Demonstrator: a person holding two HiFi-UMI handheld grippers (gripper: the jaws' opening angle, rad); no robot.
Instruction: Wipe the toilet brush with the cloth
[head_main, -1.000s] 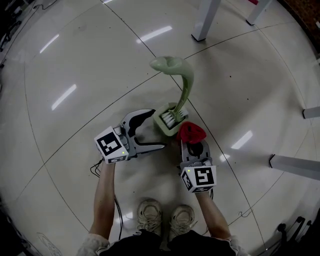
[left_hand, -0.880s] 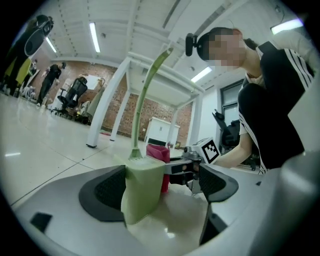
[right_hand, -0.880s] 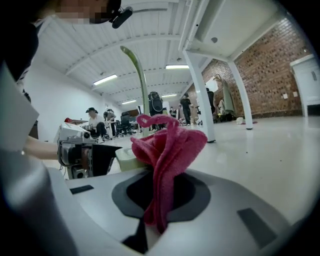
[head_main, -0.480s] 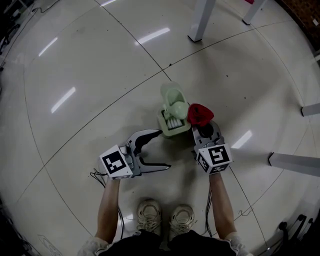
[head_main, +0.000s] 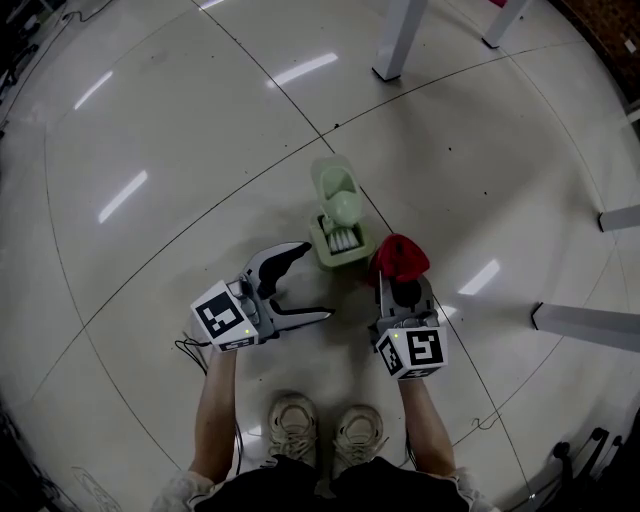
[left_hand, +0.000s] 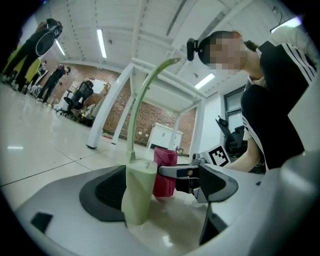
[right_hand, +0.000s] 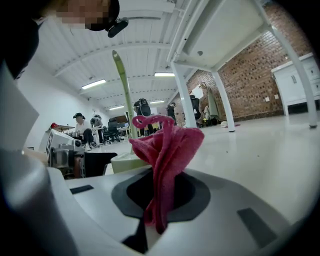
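the brush (head_main: 343, 207) stands in its holder (head_main: 335, 245) on the floor (head_main: 180, 120), long axis upright, handle pointing up and curling over at the top. my left hand-held gripper (head_main: 314, 283) has its jaws apart, the holder just ahead of them. my right hand-held gripper (head_main: 400, 280) is clamped on the cloth (head_main: 401, 257), just beside the holder.

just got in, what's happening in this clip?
A person stands over a green toilet brush sitting in its holder on the floor. The right gripper is shut on a red cloth, held beside the holder. The left gripper is open, aimed at the holder, gripping nothing.
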